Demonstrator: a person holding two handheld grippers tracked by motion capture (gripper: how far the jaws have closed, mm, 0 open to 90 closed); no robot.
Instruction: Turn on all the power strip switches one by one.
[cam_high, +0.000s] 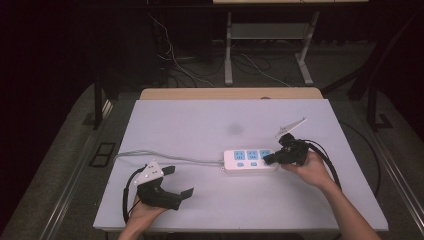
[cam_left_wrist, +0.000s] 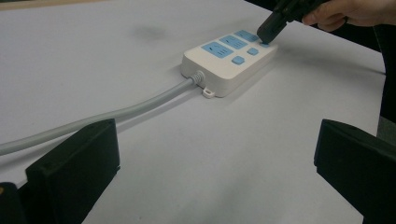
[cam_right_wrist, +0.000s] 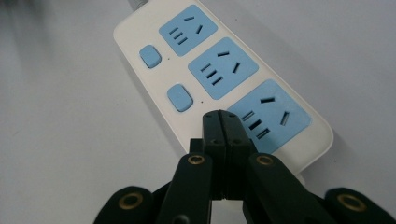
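— Where does the power strip (cam_high: 250, 160) lie?

— Flat on the white surface (cam_high: 200, 125), right of the middle and nearer the near edge than the far one. It is white with three blue sockets in a row and blue buttons beside them (two buttons can be seen in the right gripper view, the spot beside the last socket is covered by the jaws). Its grey cord (cam_high: 165, 156) runs from its left end toward the left edge of the surface.

— And the right hand-held gripper (cam_high: 272, 158)?

— It is at the right end of the strip, held by the right hand (cam_high: 310, 170). Its jaws are pressed together with nothing between them, and their joined tip rests on the strip's top face beside the last socket (cam_right_wrist: 271, 116), in line with the row of buttons.

— The left hand-held gripper (cam_high: 179, 182)?

— Near the near left corner of the surface, held by the left hand (cam_high: 145, 207), well apart from the strip. Its jaws stand wide apart and empty, pointing across the surface toward the strip. The cord passes just beyond its left jaw in the left gripper view.
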